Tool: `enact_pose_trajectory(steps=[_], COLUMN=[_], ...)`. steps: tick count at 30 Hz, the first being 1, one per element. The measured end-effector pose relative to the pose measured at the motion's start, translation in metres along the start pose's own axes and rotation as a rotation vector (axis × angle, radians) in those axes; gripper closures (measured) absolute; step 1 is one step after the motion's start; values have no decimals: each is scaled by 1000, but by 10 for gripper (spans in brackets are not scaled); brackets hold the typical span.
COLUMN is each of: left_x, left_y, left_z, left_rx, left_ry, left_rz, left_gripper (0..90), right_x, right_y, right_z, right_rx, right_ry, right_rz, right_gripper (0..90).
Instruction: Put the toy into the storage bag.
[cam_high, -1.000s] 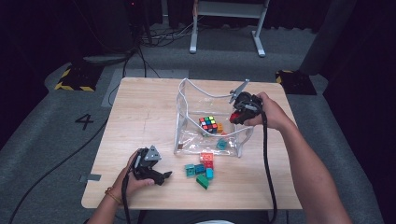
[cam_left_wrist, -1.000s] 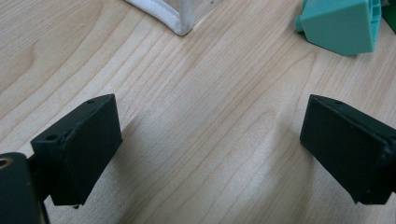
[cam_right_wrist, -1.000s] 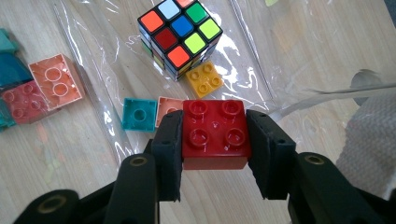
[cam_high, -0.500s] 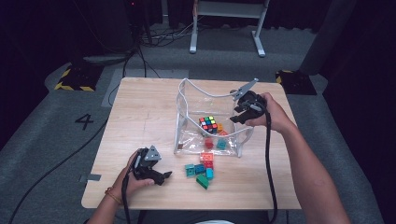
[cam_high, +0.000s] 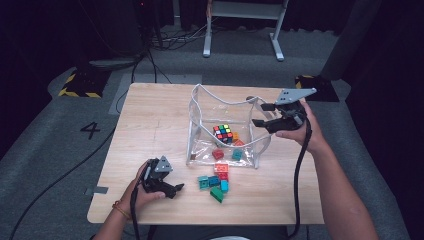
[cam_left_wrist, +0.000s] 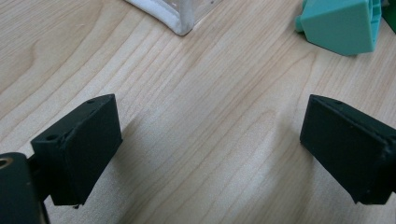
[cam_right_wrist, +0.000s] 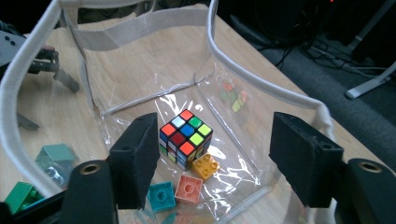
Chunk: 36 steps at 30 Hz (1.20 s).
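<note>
Below the right hand-held gripper (cam_right_wrist: 212, 161), jaws just spreading and empty, puzzle cube (cam_right_wrist: 186, 137) inside the clear bag (cam_right_wrist: 261, 86)

teal block (cam_left_wrist: 338, 25) cut off, bag corner (cam_left_wrist: 173, 14) cropped

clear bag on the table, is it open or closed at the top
Open. The clear bag stands upright with its white rim spread wide, and the right gripper view looks straight down through the mouth at the puzzle cube and bricks inside.
</note>
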<state>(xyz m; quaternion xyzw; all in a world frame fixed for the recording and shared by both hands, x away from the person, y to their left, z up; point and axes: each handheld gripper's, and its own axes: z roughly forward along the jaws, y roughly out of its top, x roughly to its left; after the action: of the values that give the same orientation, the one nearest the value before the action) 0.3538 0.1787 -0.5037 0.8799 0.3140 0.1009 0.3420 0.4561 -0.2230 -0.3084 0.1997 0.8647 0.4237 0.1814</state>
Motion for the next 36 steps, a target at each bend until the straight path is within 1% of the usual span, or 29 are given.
enact_pose_trajectory(steps=[1, 2, 5, 7, 8, 9, 10, 11, 12, 13, 15, 16, 17, 18, 19, 20, 21, 22, 23, 25, 26, 27, 28, 29, 31, 32, 33, 34, 36], left_x=[0, 0, 0, 0, 0, 0, 0, 0, 0, 0, 0, 0, 0, 0, 0, 0, 0, 0, 0, 0, 0, 0, 0, 0, 0, 0, 0, 0, 0], left_y=[0, 0, 0, 0, 0, 0, 0, 0, 0, 0, 0, 0, 0, 0, 0, 0, 0, 0, 0, 0, 0, 0, 0, 0, 0, 0, 0, 0, 0], left_z=[0, 0, 0, 0, 0, 0, 0, 0, 0, 0, 0, 0, 0, 0, 0, 0, 0, 0, 0, 0, 0, 0, 0, 0, 0, 0, 0, 0, 0], left_rx=[0, 0, 1, 0, 1, 0, 0, 0, 0, 0, 1, 0, 0, 0, 0, 0, 0, 0, 0, 0, 0, 0, 0, 1, 1, 0, 1, 0, 0], left_ry=[0, 0, -1, 0, 0, 0, 0, -1, -1, 0, -1, 0, 0, 0, -1, -1, 0, 0, 0, -1, -1, 0, 0, 0, 0, 0, 0, -1, 0], left_rz=[0, 0, 2, -1, 3, 1, 1, 0, 0, -1, 2, 0, 0, 0, 1, 1, 1, 1, 0, 2, 2, -1, -1, 3, 3, -1, 2, -1, 2], left_gripper=[55, 55, 55, 55, 55, 55, 55, 55, 55, 55, 55, 55, 55, 55, 55, 55, 55, 55, 55, 55, 55, 55, 55, 55, 55, 55, 55, 55, 55], right_x=[0, 1, 3, 3, 3, 4, 4, 7, 7, 9, 10, 13, 16, 16, 17, 18, 18, 18, 20, 21, 21, 24, 24, 27, 28, 32, 32, 37, 43], right_y=[-2, -4, -9, -10, -12, -16, -17, -19, -19, -23, -25, -28, -34, -34, -41, -45, -49, -49, -58, -66, -66, -74, -74, -82, -85, -95, -95, -103, -110], right_z=[-4, -8, -17, -20, -24, -30, -32, -36, -36, -42, -44, -49, -54, -54, -60, -61, -63, -63, -65, -65, -65, -65, -65, -63, -61, -57, -57, -52, -46], right_rx=[-15, -30, -47, -55, -61, -81, -86, -101, -101, -111, -118, -120, -127, -127, -125, -127, -127, -127, -118, -113, -113, -115, -115, -112, -113, -113, -113, -99, -86], right_ry=[-3, -5, -26, -29, -38, -50, -62, -67, -67, -76, -73, -83, -79, -79, -85, -95, -92, -92, -99, -98, -98, -101, -101, -94, -91, -72, -72, -61, -48], right_rz=[5, 23, 20, 18, 11, 14, 11, 27, 27, 23, 16, 15, 16, 16, 12, 18, 24, 24, 28, 33, 33, 36, 36, 39, 38, 44, 44, 43, 45], right_gripper=[327, 327, 311, 309, 305, 299, 297, 291, 291, 284, 284, 284, 284, 284, 284, 284, 284, 284, 284, 284, 284, 284, 284, 284, 284, 289, 289, 290, 291])
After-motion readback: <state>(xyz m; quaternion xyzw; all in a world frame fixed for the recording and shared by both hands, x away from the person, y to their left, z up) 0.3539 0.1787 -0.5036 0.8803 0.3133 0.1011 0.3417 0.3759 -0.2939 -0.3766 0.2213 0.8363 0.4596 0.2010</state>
